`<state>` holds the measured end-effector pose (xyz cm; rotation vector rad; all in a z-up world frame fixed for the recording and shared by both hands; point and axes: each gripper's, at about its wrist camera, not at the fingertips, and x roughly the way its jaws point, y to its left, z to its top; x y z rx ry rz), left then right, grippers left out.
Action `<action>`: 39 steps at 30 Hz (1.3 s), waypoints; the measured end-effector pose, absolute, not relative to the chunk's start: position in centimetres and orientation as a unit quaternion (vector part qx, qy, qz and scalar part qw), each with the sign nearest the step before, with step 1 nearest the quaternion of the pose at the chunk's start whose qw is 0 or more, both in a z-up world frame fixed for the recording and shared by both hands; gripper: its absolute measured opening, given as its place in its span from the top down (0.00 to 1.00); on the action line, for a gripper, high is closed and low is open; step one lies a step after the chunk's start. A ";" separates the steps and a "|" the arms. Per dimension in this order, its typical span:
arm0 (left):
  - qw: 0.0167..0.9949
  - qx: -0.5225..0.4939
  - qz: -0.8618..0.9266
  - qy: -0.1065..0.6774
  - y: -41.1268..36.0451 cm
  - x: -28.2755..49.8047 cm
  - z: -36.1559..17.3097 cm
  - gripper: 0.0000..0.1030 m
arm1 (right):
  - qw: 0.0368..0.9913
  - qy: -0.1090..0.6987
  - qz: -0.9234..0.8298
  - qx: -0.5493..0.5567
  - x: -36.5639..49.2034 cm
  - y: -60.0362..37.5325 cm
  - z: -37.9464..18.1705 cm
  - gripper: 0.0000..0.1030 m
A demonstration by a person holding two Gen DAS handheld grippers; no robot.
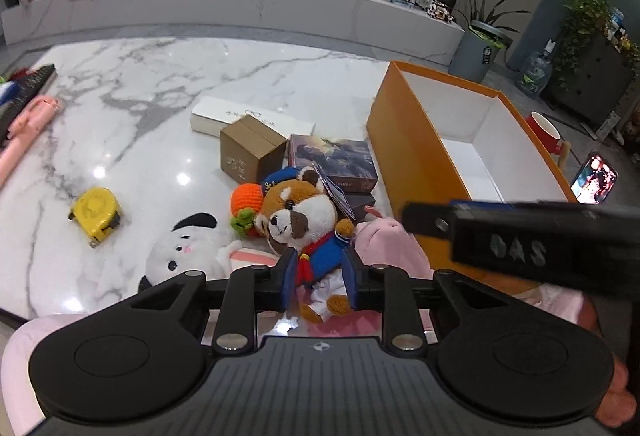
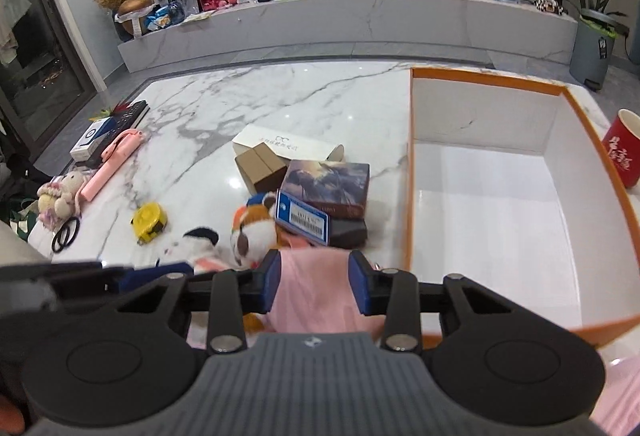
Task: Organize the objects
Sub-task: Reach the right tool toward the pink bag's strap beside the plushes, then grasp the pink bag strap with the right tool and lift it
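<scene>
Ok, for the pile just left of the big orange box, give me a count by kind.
Small boxes: 4: white box, brown box, picture box, black box
Plush toys: 2: sailor bear, white bunny
Crocheted orange piece: 1
Pink fabric item: 1
Total: 8

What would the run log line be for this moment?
left gripper: shut on bear plush | right gripper: shut on pink cloth | orange box: empty

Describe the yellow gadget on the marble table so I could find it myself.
Start at the big orange box on the marble table and look left past the heap of plush toys. Alone on bare marble lies a tape measure: the only yellow thing there, chunky, black-trimmed.
</scene>
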<state>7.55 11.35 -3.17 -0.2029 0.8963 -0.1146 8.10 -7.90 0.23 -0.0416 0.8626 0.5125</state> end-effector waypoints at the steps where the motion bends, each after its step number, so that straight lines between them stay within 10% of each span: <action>1: 0.893 -0.099 -0.057 0.435 11.4 7.7 -3.3 0.72 | 0.873 0.419 0.248 -0.015 8.8 -7.5 0.1 0.61; 22: 0.859 -0.087 -0.117 0.491 9.2 3.2 -5.9 0.71 | 0.835 0.500 0.229 -0.017 4.4 -10.4 -3.6 0.73; 39: 0.872 -0.055 -0.193 0.446 5.9 2.0 -7.1 0.72 | 0.834 0.495 0.243 0.013 3.3 -12.9 -4.3 0.53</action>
